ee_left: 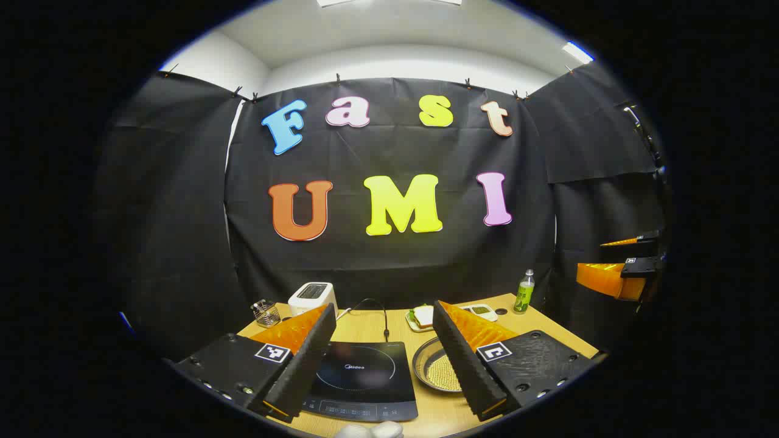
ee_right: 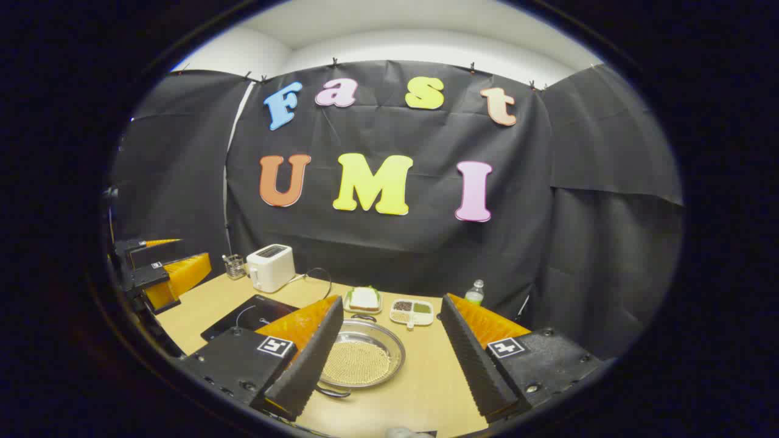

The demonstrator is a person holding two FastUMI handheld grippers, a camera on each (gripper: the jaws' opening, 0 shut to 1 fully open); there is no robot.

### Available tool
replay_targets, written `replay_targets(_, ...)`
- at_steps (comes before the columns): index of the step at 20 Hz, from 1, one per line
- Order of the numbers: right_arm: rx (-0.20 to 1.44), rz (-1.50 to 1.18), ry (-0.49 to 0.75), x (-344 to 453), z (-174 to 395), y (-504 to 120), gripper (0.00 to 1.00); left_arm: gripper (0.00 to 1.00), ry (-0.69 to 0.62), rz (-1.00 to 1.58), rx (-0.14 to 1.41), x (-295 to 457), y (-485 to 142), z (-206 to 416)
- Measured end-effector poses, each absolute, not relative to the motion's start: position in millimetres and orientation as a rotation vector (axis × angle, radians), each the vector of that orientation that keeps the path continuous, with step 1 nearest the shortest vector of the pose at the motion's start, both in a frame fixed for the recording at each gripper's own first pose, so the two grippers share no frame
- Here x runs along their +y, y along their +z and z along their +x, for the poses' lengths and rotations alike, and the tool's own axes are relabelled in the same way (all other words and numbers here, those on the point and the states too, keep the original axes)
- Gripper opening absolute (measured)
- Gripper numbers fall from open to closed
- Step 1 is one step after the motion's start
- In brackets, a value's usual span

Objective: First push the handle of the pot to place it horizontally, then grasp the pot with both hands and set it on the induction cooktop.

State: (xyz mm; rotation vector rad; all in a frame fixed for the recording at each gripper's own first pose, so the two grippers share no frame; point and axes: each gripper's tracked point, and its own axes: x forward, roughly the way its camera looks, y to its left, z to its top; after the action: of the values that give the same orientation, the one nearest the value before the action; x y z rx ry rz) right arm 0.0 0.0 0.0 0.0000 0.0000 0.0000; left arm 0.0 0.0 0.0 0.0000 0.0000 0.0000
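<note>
Both jaws wide open, empty, above table; pot (ee_right: 362, 360) untouched beside cooktop (ee_left: 364, 378). Next: right gripper (ee_right: 389, 359) pushes handle (ee_right: 331, 392) horizontal.

Open left tool (ee_left: 384, 359) above induction cooktop (ee_left: 364, 377)

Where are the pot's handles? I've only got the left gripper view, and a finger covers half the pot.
Observer: The far handle sits at the far rim of the pot, and the near handle at its near rim.
Operator: What's behind it?
Observer: A sandwich plate lies close behind the far handle, with a divided dish beside it.
Operator: Right gripper lined up?
Observer: The right gripper is open. The pot shows between its fingers, nearer one of them.
</note>
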Motion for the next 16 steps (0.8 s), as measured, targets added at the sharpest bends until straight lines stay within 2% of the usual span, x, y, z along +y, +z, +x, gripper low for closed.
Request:
replay_targets(1, 0.004, 0.001, 0.002, 1, 1, 0, 1.00, 0.95, 0.003, 0.000, 0.003, 0, 0, 0)
replay_targets(2, 0.006, 0.000, 0.002, 1, 2, -2, 1.00, 0.96, 0.006, 0.000, -0.001, 2, 1, 1)
replay_targets(11, 0.035, 0.019, 0.018, 20, 18, -11, 1.00, 0.95, -0.015, 0.024, -0.022, 7, 3, 0)
replay_targets(16, 0.100, 0.015, 0.116, 55, 36, -26, 1.00, 0.95, 0.025, 0.003, -0.022, 16, -4, -4)
